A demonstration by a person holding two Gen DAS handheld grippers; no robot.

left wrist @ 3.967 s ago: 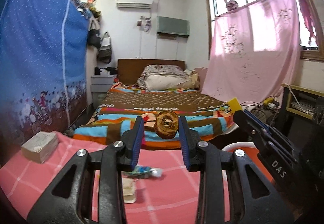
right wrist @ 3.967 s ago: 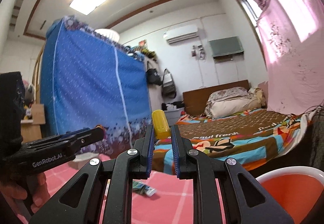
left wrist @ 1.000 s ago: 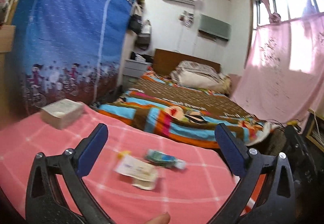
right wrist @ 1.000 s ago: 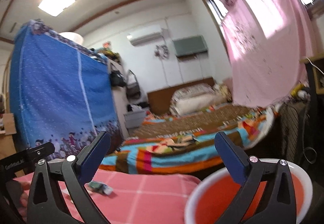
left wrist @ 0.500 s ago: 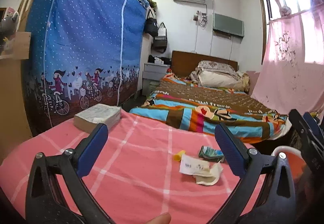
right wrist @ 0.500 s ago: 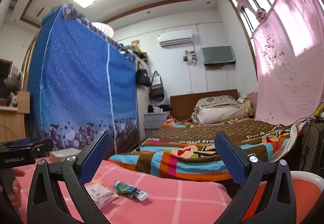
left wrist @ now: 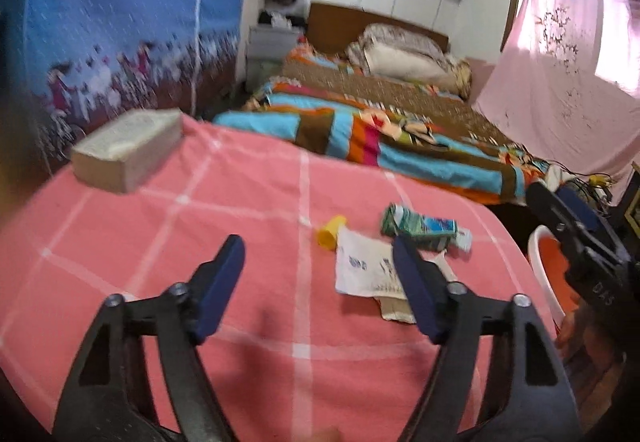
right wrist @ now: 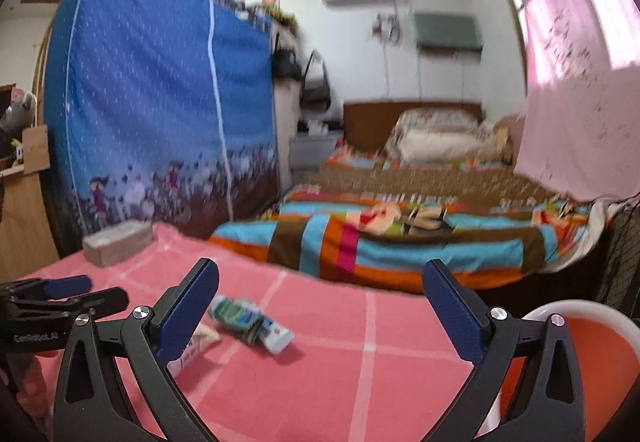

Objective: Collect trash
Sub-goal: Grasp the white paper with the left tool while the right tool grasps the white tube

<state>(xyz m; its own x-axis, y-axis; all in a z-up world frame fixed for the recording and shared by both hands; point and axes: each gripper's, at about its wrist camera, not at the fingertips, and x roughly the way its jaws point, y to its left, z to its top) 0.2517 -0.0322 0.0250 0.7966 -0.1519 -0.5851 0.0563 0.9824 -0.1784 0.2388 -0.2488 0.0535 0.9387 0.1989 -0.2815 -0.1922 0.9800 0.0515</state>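
Observation:
Three bits of trash lie together on the pink checked tablecloth (left wrist: 240, 210): a small yellow cap (left wrist: 330, 236), a flat white printed wrapper (left wrist: 364, 266) and a crushed green tube (left wrist: 420, 228). My left gripper (left wrist: 320, 282) hangs low over the cloth just left of the wrapper. Its jaws are closing with only bare cloth between them, and its right finger (left wrist: 414, 290) overlaps the wrapper's edge. My right gripper (right wrist: 322, 306) stands wide open and holds nothing, with the tube (right wrist: 248, 326) and wrapper (right wrist: 196, 346) near its left finger. The orange bin (right wrist: 568, 308) sits at the lower right.
A grey-white block (left wrist: 128, 150) rests at the table's far left corner. The bin (left wrist: 548, 262) stands off the table's right edge, under the right gripper (left wrist: 552, 198). The left gripper (right wrist: 92, 290) shows at the left edge. Beyond the table are a striped bed (left wrist: 380, 130) and a blue wardrobe cover (right wrist: 160, 102).
The left gripper has dipped toward the table and closer to the trash, and its jaws have narrowed. The right view has tilted down, so more of the table shows. Both grippers, loaded earlier, are empty.

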